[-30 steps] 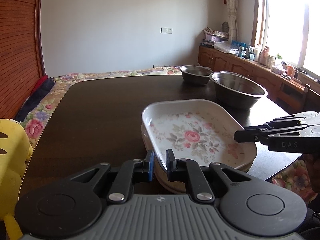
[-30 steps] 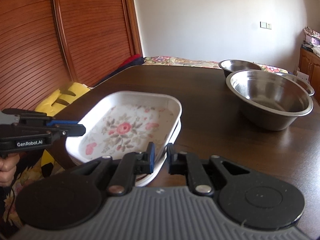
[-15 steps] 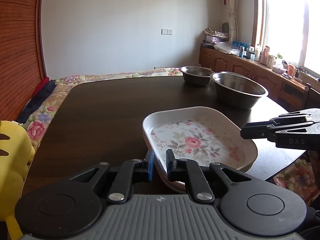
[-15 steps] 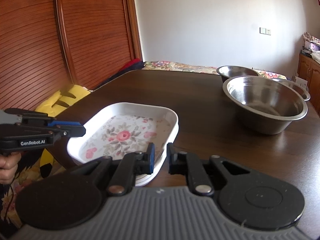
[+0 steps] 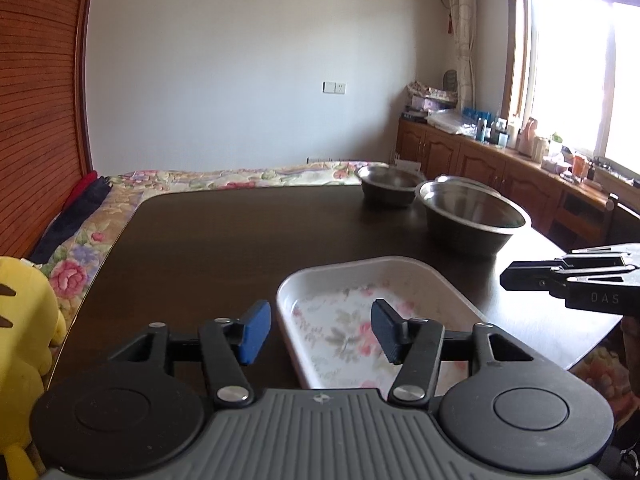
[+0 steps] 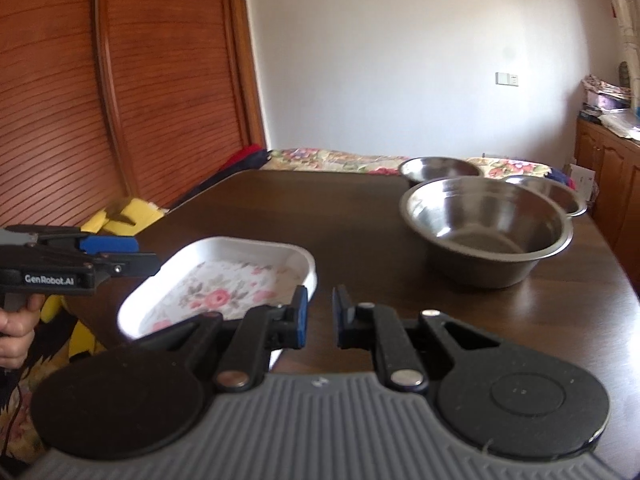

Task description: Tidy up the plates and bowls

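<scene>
Dark wooden table (image 5: pixel 224 240) bearing a white floral plate (image 5: pixel 360 312) at its near edge and three steel bowls (image 6: pixel 486 228) grouped toward the far right corner. The left gripper (image 5: pixel 320 330) has its jaws spread wide, straddling the plate's near left rim without touching it; the right gripper (image 6: pixel 320 314) has its jaws parted by a narrow gap, holding nothing, just beside the plate's right corner.
</scene>
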Demonstrator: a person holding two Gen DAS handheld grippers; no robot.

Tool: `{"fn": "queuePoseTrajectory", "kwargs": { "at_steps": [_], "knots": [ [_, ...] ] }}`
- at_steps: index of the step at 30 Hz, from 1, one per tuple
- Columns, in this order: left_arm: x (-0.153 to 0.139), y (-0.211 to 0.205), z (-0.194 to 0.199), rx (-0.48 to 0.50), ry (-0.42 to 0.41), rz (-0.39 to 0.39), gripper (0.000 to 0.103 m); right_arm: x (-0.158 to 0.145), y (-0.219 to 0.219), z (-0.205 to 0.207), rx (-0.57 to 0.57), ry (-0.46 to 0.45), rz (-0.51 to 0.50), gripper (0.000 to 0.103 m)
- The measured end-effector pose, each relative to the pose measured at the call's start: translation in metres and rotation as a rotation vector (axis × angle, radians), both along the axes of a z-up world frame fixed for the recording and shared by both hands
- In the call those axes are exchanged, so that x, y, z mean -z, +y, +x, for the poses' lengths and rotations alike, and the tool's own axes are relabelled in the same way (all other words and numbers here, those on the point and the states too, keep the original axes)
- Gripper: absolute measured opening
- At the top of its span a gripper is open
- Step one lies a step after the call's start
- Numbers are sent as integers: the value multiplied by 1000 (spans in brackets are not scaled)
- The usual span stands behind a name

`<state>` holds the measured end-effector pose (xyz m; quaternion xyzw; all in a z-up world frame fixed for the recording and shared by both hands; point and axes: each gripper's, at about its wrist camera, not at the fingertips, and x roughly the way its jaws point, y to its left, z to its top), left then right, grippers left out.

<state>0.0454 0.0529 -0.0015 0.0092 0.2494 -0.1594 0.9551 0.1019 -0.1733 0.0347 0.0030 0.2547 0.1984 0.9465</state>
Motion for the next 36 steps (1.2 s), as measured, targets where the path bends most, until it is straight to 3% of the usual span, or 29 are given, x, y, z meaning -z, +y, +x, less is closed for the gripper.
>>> {"fn": "queuePoseTrajectory", "kwargs": {
  "at_steps": [2, 5, 7, 8, 9, 18, 23, 28, 30, 32, 36],
  "knots": [
    [-4, -5, 5, 5, -17, -15, 72, -3, -8, 3, 24, -13, 3, 14],
    [-12, -17, 14, 17, -45, -25, 80, -8, -23, 9, 65, -35, 8, 16],
    [-17, -25, 20, 28, -67, -34, 85, -12, -34, 14, 90, -43, 15, 28],
    [-20, -29, 22, 33, -76, -38, 87, -13, -40, 16, 109, -54, 16, 42],
    [-22, -33, 25, 39, -85, -44, 87, -15, -46, 18, 126, -67, 16, 50],
    [-34, -76, 58, 128, -92, -73, 89, -14, -91, 47, 260, -141, -26, 64],
    [-32, -103, 80, 161, -54, -68, 76, -4, -108, 69, 299, -128, -26, 64],
    [-29, -127, 94, 176, -43, -44, 75, 2, -118, 82, 318, -106, -16, 64],
    [-28, -137, 101, 182, -31, -30, 70, 3, -122, 88, 322, -93, -8, 63],
    [-25, -144, 109, 187, -14, -18, 57, 5, -125, 93, 329, -75, 1, 63],
    [-19, -152, 122, 182, 20, 3, 48, 7, -132, 102, 335, -44, 20, 57]
  ]
}}
